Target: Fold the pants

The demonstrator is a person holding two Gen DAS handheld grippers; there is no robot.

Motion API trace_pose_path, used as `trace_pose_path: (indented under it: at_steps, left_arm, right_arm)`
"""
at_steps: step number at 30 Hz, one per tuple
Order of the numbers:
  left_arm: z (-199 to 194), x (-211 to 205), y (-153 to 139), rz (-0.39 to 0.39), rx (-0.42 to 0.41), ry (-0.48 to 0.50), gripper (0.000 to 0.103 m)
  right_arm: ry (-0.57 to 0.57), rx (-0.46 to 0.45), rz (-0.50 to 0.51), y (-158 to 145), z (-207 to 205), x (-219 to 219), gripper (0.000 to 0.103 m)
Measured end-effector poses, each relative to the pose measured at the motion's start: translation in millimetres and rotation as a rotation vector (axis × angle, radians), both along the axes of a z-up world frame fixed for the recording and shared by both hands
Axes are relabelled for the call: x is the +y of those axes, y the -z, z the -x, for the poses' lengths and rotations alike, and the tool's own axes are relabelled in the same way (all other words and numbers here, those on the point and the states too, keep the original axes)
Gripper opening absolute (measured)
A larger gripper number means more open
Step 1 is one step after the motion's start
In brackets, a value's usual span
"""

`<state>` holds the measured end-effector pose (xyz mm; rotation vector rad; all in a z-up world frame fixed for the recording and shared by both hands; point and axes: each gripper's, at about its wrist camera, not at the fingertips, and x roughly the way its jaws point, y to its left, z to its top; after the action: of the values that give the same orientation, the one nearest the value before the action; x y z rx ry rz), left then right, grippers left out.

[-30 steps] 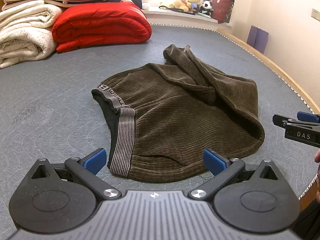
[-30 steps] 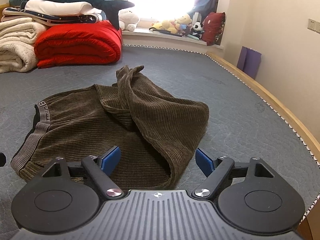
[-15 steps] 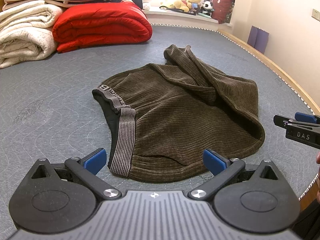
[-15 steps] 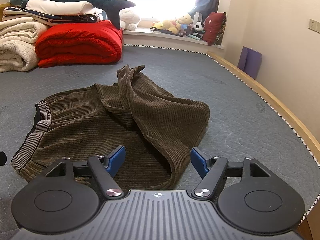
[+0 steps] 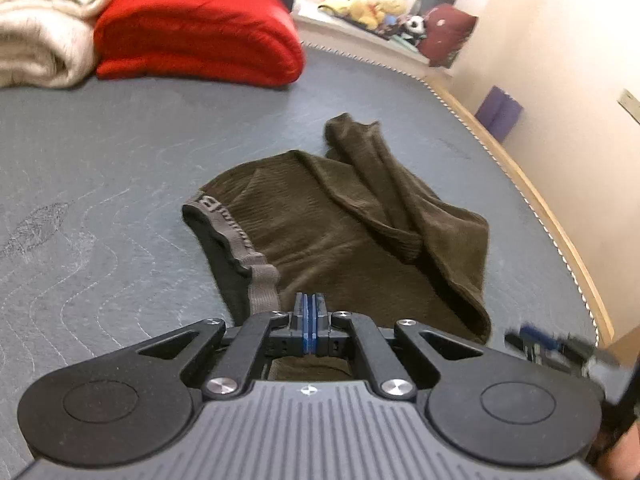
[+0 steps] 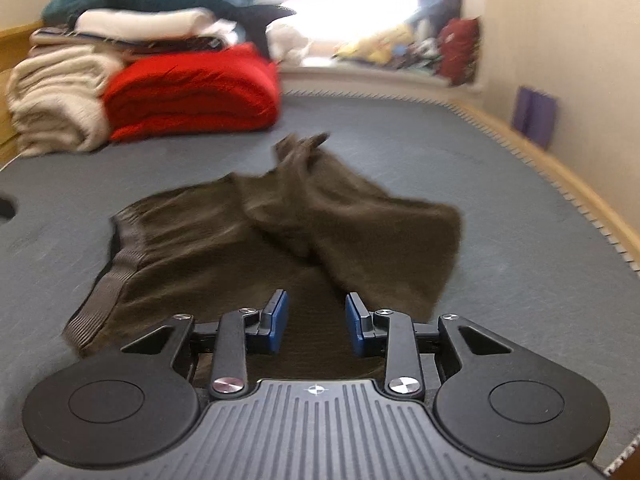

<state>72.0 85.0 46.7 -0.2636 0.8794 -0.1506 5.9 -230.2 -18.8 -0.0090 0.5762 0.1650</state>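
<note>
On the grey mattress (image 5: 120, 152) the brown pants (image 5: 340, 240) lie crumpled (waistband (image 5: 260, 272) leftward). The left tongs (image 5: 309, 312) are fully closed with nothing between them; the right tongs (image 6: 316, 320), just narrowing, gape above the cloth.

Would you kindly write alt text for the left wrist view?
The left claw, shut with nothing between its pads, hangs over crumpled brown pants on a grey mattress. Red and cream bedding lie behind.

Right hand-held gripper (image 5: 560, 346) blurred; pants (image 6: 280, 240) smeared.
</note>
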Motion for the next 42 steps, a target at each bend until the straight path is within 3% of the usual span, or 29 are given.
trace_pose_path:
  at_steps: [3,4,5,6,8,9,13,16,18,20,22,28,33,35,36,39,42]
  left_arm:
    - [-23,24,39,0.019,0.051,-0.033,0.003]
    - [-27,31,56,0.035,0.091,-0.053,0.003]
    - [-34,40,78,0.062,0.191,-0.087,0.003]
    - [-41,48,95,0.119,0.289,-0.139,0.005]
    - [-50,64,113,0.285,0.351,-0.187,0.007]
    - [-54,66,114,0.296,0.351,-0.184,0.009]
    - [-63,70,124,0.295,0.325,-0.201,0.036]
    - [-69,67,142,0.329,0.332,-0.194,0.049]
    - [-76,68,152,0.36,0.352,-0.217,0.049]
    - [-81,64,154,0.396,0.318,-0.17,0.054]
    - [-85,60,158,0.384,0.326,-0.155,0.056]
    - [-106,48,185,0.342,0.374,-0.178,0.056]
    - [-118,33,188,0.325,0.302,-0.139,0.057]
    - [-119,26,187,0.296,0.279,-0.121,0.056]
    - [-119,24,185,0.275,0.272,-0.112,0.054]
    - [-114,20,179,0.207,0.254,-0.086,0.029]
    - [-109,22,165,0.203,0.222,-0.068,0.021]
  right_arm:
    - [-0.077,0.081,-0.01,9,-8,11,0.033]
    - [-0.1,0.114,-0.019,12,-10,15,0.033]
    - [-0.114,0.143,-0.034,15,-14,18,0.034]
    - [-0.126,0.181,-0.059,18,-18,20,0.034]
    - [-0.14,0.262,-0.12,26,-26,24,0.035]
    - [-0.136,0.306,-0.154,31,-32,25,0.036]
    - [-0.084,0.465,-0.319,50,-53,26,0.04]
    - [-0.006,0.575,-0.437,68,-68,22,0.045]
    - [0.041,0.639,-0.482,79,-75,21,0.045]
    - [0.061,0.683,-0.526,87,-80,22,0.045]
    - [0.063,0.706,-0.559,92,-86,24,0.045]
    - [0.106,0.772,-0.593,109,-98,30,0.045]
    - [0.127,0.741,-0.594,109,-105,35,0.045]
    - [0.135,0.722,-0.593,109,-104,36,0.039]
    - [0.135,0.708,-0.58,108,-104,37,0.03]
    - [0.125,0.679,-0.56,106,-103,41,0.018]
    - [0.104,0.641,-0.534,101,-99,45,0.012]
